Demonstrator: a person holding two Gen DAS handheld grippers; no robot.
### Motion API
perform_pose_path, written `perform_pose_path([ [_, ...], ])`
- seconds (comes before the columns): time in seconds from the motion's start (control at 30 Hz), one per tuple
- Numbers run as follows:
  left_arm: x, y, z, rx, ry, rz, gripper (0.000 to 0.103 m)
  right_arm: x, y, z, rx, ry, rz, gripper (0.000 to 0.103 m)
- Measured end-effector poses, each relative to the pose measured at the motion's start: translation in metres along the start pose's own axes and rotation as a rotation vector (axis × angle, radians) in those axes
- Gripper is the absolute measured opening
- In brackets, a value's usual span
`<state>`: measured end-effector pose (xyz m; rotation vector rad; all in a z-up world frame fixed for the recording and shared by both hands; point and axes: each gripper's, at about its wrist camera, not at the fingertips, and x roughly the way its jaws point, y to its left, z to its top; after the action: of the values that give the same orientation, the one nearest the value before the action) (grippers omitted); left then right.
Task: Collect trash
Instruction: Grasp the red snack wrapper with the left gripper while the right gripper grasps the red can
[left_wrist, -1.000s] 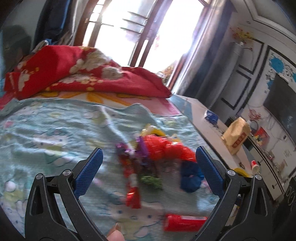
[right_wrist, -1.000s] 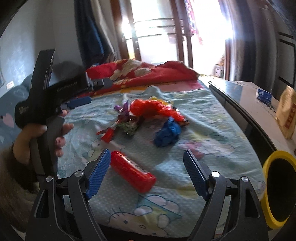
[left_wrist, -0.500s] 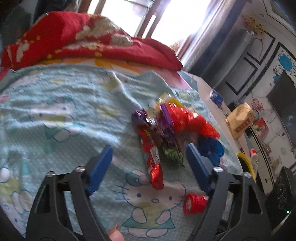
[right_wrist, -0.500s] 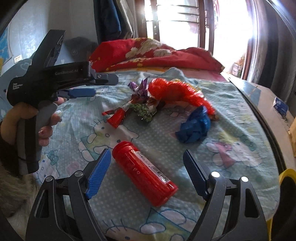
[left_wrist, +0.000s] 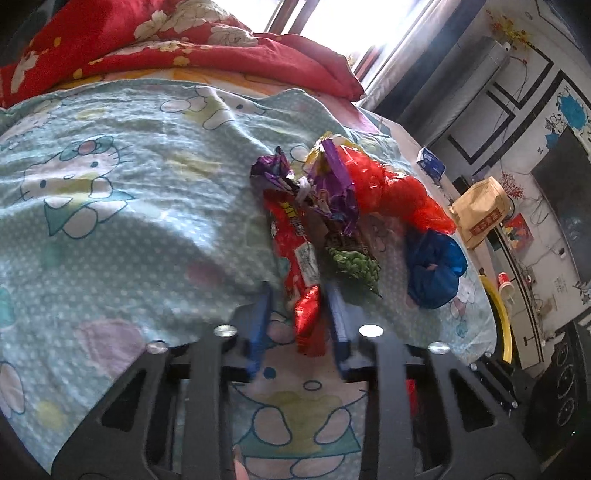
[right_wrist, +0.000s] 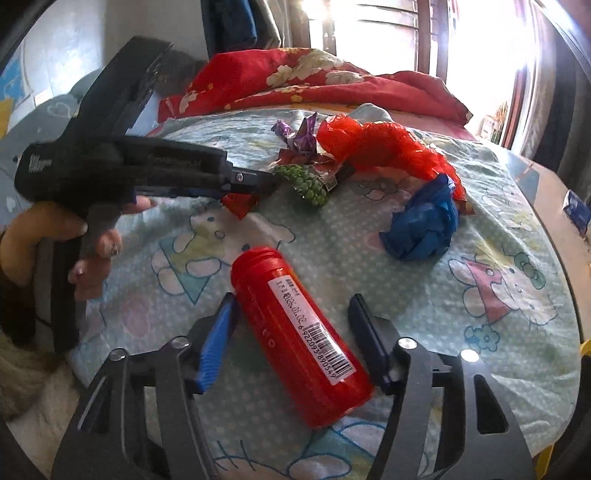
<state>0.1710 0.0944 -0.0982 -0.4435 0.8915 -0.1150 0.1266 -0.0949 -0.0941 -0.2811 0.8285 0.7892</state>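
Left gripper (left_wrist: 300, 322) jaws narrowed around red wrapper (left_wrist: 300, 258), perhaps touching

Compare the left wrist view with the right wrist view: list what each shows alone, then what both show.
Left wrist only: the left tool closing around the end of the long red snack wrapper; a brown paper bag on the side counter.

Right wrist only: the red cylindrical plastic bottle between the open right tool; the hand gripping the left tool.

Both: crumpled blue plastic bag, green pea packet, crumpled red plastic bag.
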Motion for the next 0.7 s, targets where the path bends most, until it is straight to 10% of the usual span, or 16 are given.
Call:
perform_pose_path([
  [0.2,-0.008,0.001,-0.001,0.020,-0.013,0.015,0.010,-0.008,-0.002,-0.007,0.018,-0.004,-0.011,0.034],
  [0.7,-0.060,-0.018,0.007,0.051,-0.130,-0.006,0.010,-0.049,-0.016,0.000,0.131,-0.116,0.026,0.031],
])
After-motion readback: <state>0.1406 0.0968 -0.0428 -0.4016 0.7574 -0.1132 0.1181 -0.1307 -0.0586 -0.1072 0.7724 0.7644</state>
